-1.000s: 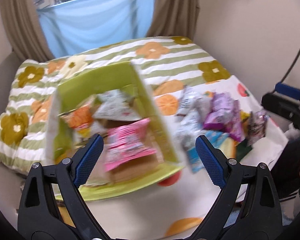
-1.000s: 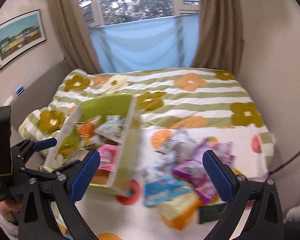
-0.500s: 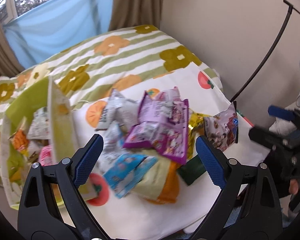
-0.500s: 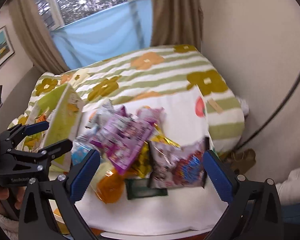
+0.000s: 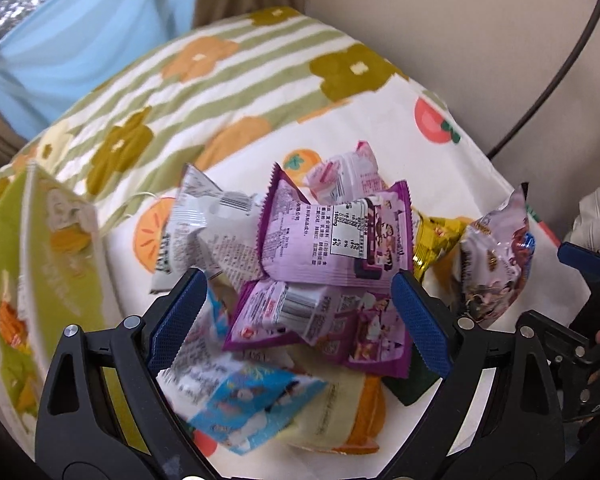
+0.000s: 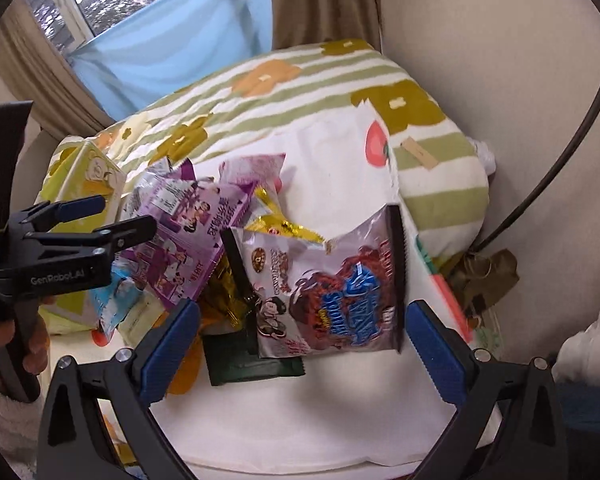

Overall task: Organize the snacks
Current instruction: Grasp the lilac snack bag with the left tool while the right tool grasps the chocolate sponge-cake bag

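A heap of snack packets lies on a white fruit-print cloth [image 5: 452, 168]. My left gripper [image 5: 298, 316] is open and empty, hovering over two purple packets [image 5: 336, 236] and a blue packet [image 5: 256, 404]. My right gripper [image 6: 300, 344] is open and empty, its fingers on either side of a silver packet with red and blue print [image 6: 324, 284], which also shows in the left wrist view [image 5: 496, 256]. A green snack box [image 5: 32, 280] stands at the left, also in the right wrist view [image 6: 88, 184]. The left gripper also shows in the right wrist view [image 6: 112, 216].
The cloth lies on a bed with a green-striped flowered quilt [image 6: 284, 92]. A beige wall [image 6: 500, 60] and a black cable [image 6: 572, 148] are to the right. A curtained window [image 6: 160, 40] is behind. A gold packet [image 6: 284, 224] and a dark green packet [image 6: 252, 364] lie in the heap.
Both grippers have swung right, away from the green box, and come down closer over the heap of packets. Both stay open.
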`<state>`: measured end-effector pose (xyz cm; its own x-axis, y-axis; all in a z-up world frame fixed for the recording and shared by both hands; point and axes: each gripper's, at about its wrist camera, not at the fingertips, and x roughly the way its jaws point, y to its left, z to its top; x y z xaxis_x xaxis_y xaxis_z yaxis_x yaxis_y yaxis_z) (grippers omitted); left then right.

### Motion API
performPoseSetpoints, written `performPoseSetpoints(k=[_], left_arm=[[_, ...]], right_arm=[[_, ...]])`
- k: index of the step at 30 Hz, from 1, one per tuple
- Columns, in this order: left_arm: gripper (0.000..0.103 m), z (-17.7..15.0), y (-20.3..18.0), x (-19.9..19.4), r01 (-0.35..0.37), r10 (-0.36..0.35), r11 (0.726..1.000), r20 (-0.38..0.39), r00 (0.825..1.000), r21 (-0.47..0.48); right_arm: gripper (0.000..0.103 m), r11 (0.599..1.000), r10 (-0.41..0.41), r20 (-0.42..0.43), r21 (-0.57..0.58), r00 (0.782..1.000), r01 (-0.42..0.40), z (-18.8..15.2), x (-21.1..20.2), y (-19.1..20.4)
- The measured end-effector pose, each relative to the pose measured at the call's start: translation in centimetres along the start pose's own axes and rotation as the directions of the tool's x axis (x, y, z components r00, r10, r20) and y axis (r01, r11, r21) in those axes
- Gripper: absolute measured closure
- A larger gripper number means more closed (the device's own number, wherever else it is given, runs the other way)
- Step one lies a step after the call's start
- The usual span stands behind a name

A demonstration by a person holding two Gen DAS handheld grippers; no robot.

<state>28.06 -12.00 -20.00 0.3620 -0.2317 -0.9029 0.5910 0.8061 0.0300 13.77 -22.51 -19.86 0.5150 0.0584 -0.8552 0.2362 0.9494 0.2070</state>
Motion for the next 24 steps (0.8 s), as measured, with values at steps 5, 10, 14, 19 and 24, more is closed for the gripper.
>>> performPoseSetpoints(k=[5,10,14,19,24], left_arm=[[0.01,0.4,0.2,2.1,0.043,-0.041,0.998,-0.036,0.999,0.049],[0.01,0.5,0.2,3.4,0.103,-0.099,0.991,-0.058,0.993,0.082],[0.01,0.3,-0.5,4.1,0.13,-0.122,0.984,-0.075,0.99,0.118],[0.01,0.2,-0.9,4.5,0.172,-0.162,0.977,-0.083,0.983,0.123],[0.025,-0.1,-1.3,4.4,0.196,-0.183,0.968,-0.088,0.979,0.158]], right_arm=[[0.001,0.996,-0.074,-0.02,0.039,0.997,0.075,-0.2,2.3,0.8],[0.001,0.987,-0.154,-0.027,0.051,0.988,0.155,-0.4,4.0,1.4],[0.001,0.976,-0.209,-0.029,0.062,0.977,0.21,-0.5,5.0,1.8],[0.001,0.963,-0.257,-0.037,0.073,0.966,0.259,-0.7,5.8,1.8],[0.001,0.954,-0.288,-0.048,0.07,0.956,0.291,-1.1,6.6,1.8]])
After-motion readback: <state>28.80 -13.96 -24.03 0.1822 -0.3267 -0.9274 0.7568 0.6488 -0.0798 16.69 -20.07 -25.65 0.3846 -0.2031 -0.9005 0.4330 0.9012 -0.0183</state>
